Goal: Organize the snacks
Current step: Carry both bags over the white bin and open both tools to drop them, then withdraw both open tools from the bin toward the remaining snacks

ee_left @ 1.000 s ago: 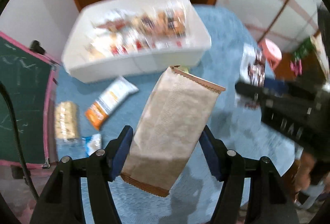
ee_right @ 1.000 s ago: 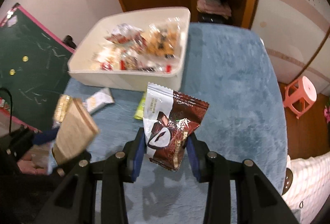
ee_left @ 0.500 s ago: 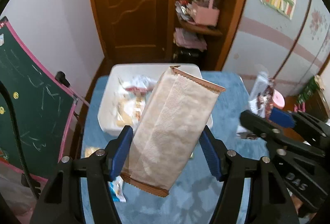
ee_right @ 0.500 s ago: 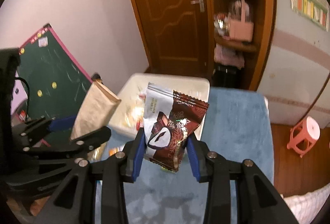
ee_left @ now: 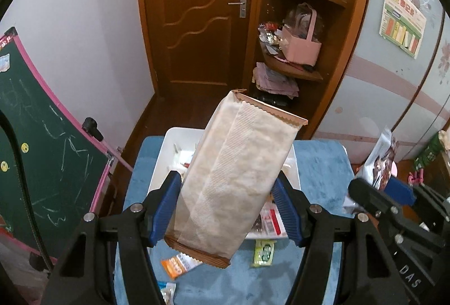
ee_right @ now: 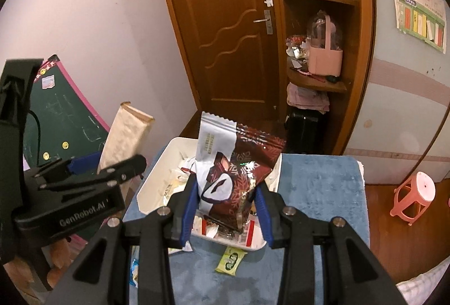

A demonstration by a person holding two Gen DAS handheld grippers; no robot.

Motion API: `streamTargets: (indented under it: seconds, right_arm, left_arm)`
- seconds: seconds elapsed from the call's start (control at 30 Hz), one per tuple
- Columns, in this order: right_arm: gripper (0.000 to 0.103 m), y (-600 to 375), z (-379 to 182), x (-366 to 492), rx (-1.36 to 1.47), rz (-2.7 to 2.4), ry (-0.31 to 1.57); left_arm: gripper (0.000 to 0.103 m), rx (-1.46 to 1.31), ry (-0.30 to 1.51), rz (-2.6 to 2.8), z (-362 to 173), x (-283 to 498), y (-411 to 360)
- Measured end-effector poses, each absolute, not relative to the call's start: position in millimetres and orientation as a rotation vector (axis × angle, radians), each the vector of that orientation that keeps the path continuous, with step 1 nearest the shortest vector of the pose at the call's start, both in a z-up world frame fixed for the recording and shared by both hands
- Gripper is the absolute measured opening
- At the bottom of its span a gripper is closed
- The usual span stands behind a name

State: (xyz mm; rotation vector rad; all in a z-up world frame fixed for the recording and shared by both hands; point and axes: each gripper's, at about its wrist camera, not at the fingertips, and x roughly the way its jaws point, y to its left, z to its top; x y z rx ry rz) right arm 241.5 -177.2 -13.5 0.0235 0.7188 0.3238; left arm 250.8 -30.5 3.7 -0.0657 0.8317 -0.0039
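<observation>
left gripper [ee_left: 227,209] grips the tan packet [ee_left: 239,178], right gripper [ee_right: 225,209] grips the maroon packet [ee_right: 230,173]; both tilted, either might slip short of the white bin [ee_right: 152,187].

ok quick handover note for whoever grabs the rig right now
Left gripper: shut on the tan pack, held in the air.
Right gripper: shut on the brown pack, also in the air.
White bin on the blue cloth already holds several snacks.
Left: bin both held packs, then the green pack and orange pack on the cloth.
</observation>
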Motion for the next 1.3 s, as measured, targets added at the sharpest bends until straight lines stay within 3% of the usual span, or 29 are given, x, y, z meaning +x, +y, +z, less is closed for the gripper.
streamTargets:
  seconds: [0.93, 1.0, 1.07, 1.13, 1.3]
  right_arm:
    - [0.041, -143.7, -80.6, 334.0, 0.004, 0.217, 0.839]
    - [0.041, -141.7, -86.1, 337.9, 0.003, 0.216, 0.855]
    - [0.042, -141.1, -91.2, 341.2, 0.005, 0.220, 0.877]
    - [0.043, -142.0, -97.1, 343.8, 0.010, 0.205, 0.907]
    - [0.051, -150.1, -104.3, 341.9, 0.066, 0.210, 0.941]
  left_arm:
    - [0.066, -0.058, 0.946, 0.038, -72.0, 344.9, -16.2]
    - [0.070, -0.072, 0.956, 0.031, -77.6, 347.5, -12.0]
    - [0.086, -0.086, 0.975, 0.026, -83.3, 349.8, -7.8]
    - [0.095, -0.101, 0.989, 0.020, -87.0, 350.8, -2.5]
    - [0.096, -0.147, 1.007, 0.009, -92.1, 346.3, 4.8]
